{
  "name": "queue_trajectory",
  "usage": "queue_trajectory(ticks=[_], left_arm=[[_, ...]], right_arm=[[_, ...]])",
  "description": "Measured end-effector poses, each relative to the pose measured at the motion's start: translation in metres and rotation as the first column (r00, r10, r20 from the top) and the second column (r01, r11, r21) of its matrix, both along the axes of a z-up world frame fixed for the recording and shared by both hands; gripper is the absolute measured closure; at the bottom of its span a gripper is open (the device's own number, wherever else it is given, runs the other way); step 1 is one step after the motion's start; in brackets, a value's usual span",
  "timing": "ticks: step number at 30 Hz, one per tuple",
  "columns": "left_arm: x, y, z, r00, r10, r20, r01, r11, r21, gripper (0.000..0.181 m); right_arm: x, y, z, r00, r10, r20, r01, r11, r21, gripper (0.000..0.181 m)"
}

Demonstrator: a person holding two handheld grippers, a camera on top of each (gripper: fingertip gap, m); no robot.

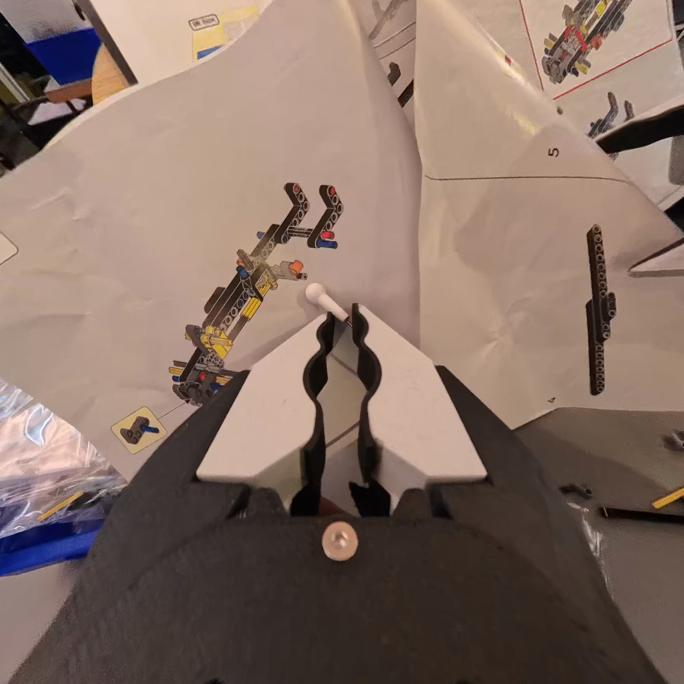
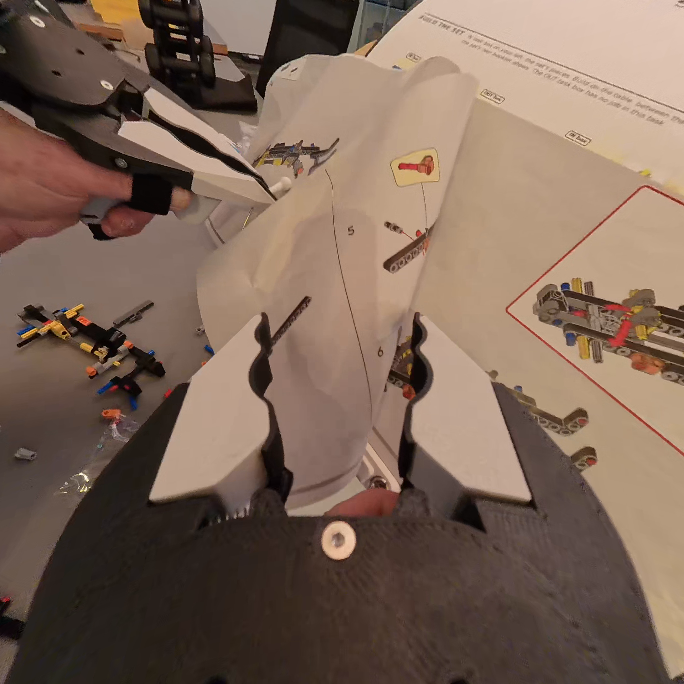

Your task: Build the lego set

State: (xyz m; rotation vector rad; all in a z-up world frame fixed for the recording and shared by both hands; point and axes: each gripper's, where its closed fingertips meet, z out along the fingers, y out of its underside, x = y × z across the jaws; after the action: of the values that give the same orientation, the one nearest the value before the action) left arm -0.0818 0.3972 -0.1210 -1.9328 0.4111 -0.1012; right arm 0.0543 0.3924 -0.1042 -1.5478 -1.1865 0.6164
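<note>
The instruction booklet (image 1: 229,177) stands with its pages lifted and curled in front of both grippers. My left gripper (image 1: 342,312) is shut on a thin white ball-ended pin (image 1: 318,296) that pokes out of its tips against a page. The right wrist view shows that gripper (image 2: 268,192) and pin (image 2: 281,184) at the upper left, held by a hand. My right gripper (image 2: 339,322) is open, with a curled page (image 2: 325,370) hanging between its jaws. The partly built black, yellow and blue lego assembly (image 2: 89,344) lies on the grey table (image 2: 111,266) to the left.
Loose small lego pieces (image 2: 26,453) lie scattered around the assembly. A large printed sheet (image 2: 555,222) with a red-framed picture lies on the right. Clear plastic bags (image 1: 44,462) sit on a blue bin (image 1: 37,544) at the left. A yellow axle (image 1: 666,498) lies at right.
</note>
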Motion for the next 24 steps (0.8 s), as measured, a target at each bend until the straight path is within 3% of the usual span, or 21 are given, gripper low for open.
queue_trajectory(ticks=[1, 6, 12, 14, 21, 24], left_arm=[[0.0, -0.001, 0.001, 0.999, 0.0, 0.037, 0.0, 1.0, 0.012, 0.174], [-0.007, -0.008, 0.002, 0.968, -0.005, 0.252, -0.012, 0.998, 0.065, 0.176], [-0.016, -0.021, -0.001, 0.912, -0.025, 0.41, -0.026, 0.993, 0.119, 0.176], [-0.019, -0.024, -0.004, 0.863, -0.035, 0.504, -0.025, 0.993, 0.111, 0.176], [-0.028, -0.033, -0.019, 0.676, -0.079, 0.733, 0.013, 0.995, 0.095, 0.176], [-0.029, -0.038, -0.022, 0.584, -0.11, 0.804, 0.042, 0.994, 0.105, 0.175]], right_arm=[[-0.001, -0.001, 0.0, 1.0, 0.003, 0.004, -0.003, 1.0, 0.002, 0.109], [-0.008, -0.003, -0.004, 0.997, -0.008, 0.078, 0.004, 0.999, 0.054, 0.109], [-0.027, -0.016, 0.004, 0.992, 0.018, 0.122, -0.029, 0.996, 0.083, 0.128], [-0.037, -0.02, 0.008, 0.993, 0.05, 0.11, -0.059, 0.995, 0.075, 0.139], [-0.064, -0.016, 0.005, 0.985, 0.086, 0.151, -0.094, 0.995, 0.046, 0.131], [-0.075, -0.014, -0.005, 0.969, 0.085, 0.234, -0.102, 0.993, 0.061, 0.131]])
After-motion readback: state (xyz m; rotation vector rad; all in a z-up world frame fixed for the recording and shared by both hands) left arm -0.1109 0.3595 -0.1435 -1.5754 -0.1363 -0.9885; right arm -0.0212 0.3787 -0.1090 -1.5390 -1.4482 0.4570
